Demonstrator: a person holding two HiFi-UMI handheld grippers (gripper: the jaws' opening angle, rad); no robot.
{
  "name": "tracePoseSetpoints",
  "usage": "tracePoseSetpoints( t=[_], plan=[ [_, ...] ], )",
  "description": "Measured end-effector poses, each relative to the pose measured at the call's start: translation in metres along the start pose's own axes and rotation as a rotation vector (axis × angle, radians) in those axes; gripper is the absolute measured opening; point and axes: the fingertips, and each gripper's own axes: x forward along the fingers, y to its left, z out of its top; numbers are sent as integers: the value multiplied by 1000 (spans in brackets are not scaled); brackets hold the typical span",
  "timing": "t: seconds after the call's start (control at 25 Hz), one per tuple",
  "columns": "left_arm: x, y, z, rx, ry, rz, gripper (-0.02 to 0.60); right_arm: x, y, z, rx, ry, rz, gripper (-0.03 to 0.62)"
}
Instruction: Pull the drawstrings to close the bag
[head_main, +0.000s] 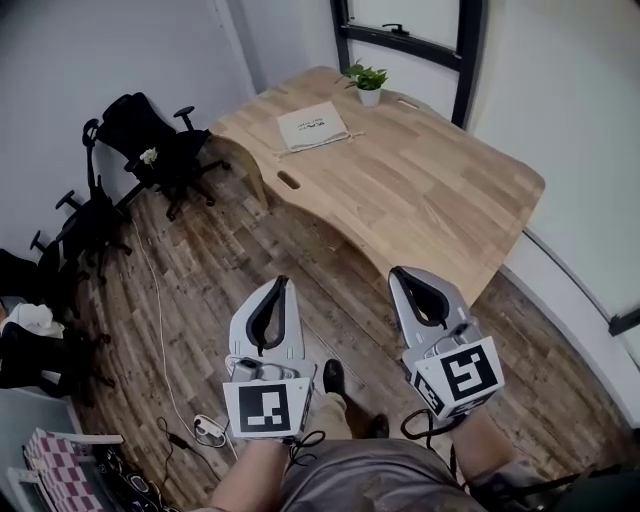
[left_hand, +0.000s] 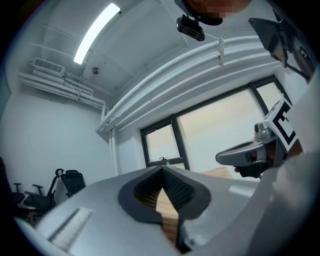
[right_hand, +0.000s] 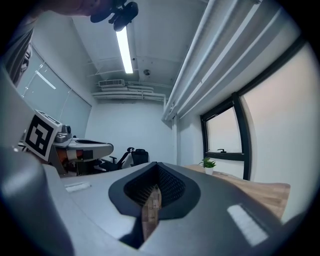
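A wood-plank floor (head_main: 215, 265) runs under everything in this white-walled room, and nearest of all, low over it, the person holds both tools level and pointing ahead. The left gripper (head_main: 282, 283) has its jaws brought together at the tips, with nothing between them; only a sliver of wood grain shows through the slot behind the pads. The right gripper (head_main: 398, 273) stands the same way, pads meeting and empty. A thin white cable (head_main: 150, 290) snakes over the planks to the left, and black office chairs (head_main: 150, 140) crowd the wall beyond it. Ahead lies the curved wooden table (head_main: 430, 195), well apart from both grippers. Towards its far end lies the bag (head_main: 312, 127), a pale, flat cloth pouch just this side of a small potted plant (head_main: 368, 82), with the dark-framed window (head_main: 405, 30) behind. Thin cords seem to trail from the bag's near edges, but they are too small here to trace. I judge the bag light and limp: it will slide or bunch sooner than resist, so a one-sided tug would likely drag it across the smooth tabletop. The sensible hold is on the drawstrings themselves, one in each gripper near where they leave the hem, pinched firmly since a thin cord slips easily, then drawn apart in opposite directions so the mouth gathers shut.
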Motion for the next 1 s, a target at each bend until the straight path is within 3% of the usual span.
tracePoseSetpoints(
  t=[0.24,0.56,1.0],
  plan=[
    [59,44,-23,-30,-9,-31,0,76,-1,-5,-28,18,11,29],
    [125,117,-20,-31,-66,-59,0,168,-8,17,-41,12,-34,31],
    [178,169,-47,-35,-55,-92,0,239,-17,26,-67,-1,-64,29]
  ],
)
